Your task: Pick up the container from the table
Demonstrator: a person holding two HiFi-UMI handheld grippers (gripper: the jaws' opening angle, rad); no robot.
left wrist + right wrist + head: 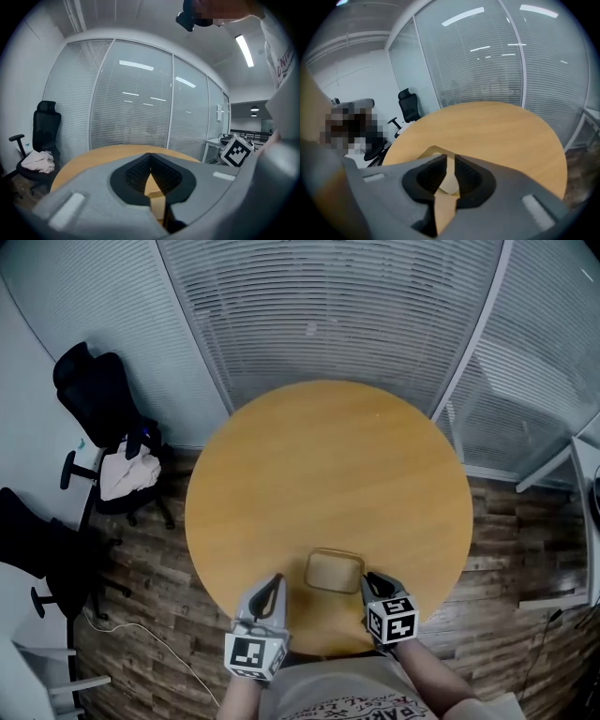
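Observation:
A shallow tan container with rounded corners sits on the round wooden table, near the edge closest to me. My left gripper is just to its left, fingers meeting at the tip, with nothing held. Looking along the left gripper, I see tan surface through the slit below the shut tips. My right gripper is at the container's right side. In the right gripper view its jaws stand a narrow gap apart, and a corner of the container shows just beyond them, not pinched.
A black office chair with a white cloth on it stands left of the table, and another dark chair is nearer. Glass walls with blinds close the far side. A white desk is at the right.

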